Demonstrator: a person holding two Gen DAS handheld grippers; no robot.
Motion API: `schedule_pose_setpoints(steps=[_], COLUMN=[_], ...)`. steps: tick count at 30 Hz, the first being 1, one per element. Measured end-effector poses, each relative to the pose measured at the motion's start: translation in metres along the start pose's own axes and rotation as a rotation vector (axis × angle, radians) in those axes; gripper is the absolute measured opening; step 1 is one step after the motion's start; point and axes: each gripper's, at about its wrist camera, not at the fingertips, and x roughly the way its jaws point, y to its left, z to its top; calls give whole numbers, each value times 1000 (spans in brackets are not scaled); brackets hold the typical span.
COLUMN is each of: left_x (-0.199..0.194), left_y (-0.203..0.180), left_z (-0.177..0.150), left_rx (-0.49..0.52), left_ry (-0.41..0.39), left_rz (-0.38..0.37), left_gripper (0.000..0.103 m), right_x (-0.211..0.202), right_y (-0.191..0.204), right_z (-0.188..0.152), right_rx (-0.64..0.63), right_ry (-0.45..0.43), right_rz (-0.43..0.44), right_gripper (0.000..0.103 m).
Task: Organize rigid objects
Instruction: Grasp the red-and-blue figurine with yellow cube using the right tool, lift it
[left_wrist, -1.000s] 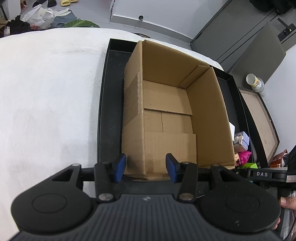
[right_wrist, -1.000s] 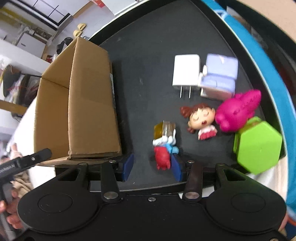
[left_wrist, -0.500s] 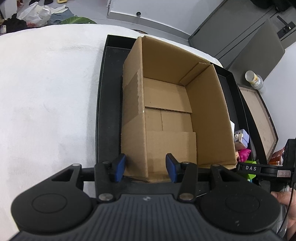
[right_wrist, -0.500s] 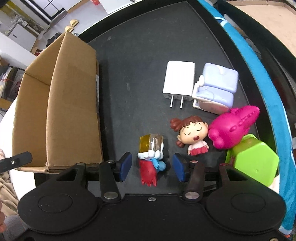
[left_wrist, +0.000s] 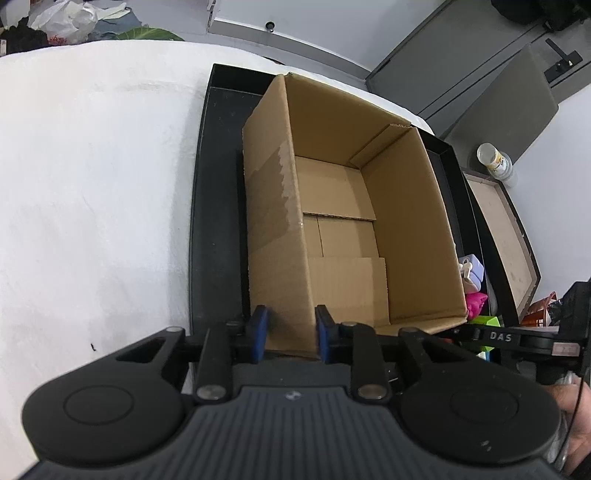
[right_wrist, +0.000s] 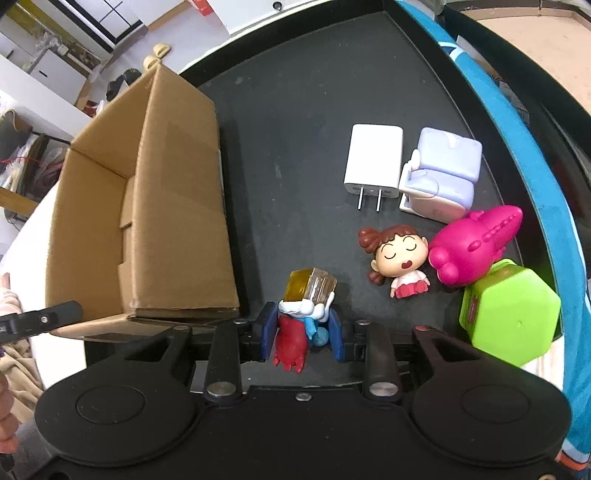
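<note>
Cardboard box is empty, so nothing sorted yet. Left gripper clamped on the box's near wall, steadying it. Right gripper clenched on the red-and-blue figurine just right of the box. Charger, doll, pink toy, green block sit further right, all to go

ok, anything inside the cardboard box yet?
Nothing visible: the cardboard box shows only its bare folded bottom flaps. The left gripper, clamped on the near wall, hides a strip of floor behind that wall.
</note>
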Motion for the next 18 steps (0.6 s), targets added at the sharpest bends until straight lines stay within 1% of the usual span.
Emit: schedule_pose_setpoints(steps=[3, 8, 15, 18], left_x=[-3, -5, -1, 0], left_y=[0, 1, -6, -8], left_z=[-1, -3, 0, 2], left_rx=[17, 12, 30, 40], left_ry=[-4, -2, 19, 35], left_rz=[4, 7, 19, 18], left_gripper=[25, 25, 25, 25], right_x=[-7, -21, -36, -46], right_y=[-2, -1, 11, 23], right_z=[1, 5, 13, 19], right_rx=[7, 10, -44, -77], right_ry=[-16, -34, -76, -93], right_rz=[19, 35, 8, -11], right_gripper=[29, 29, 29, 30])
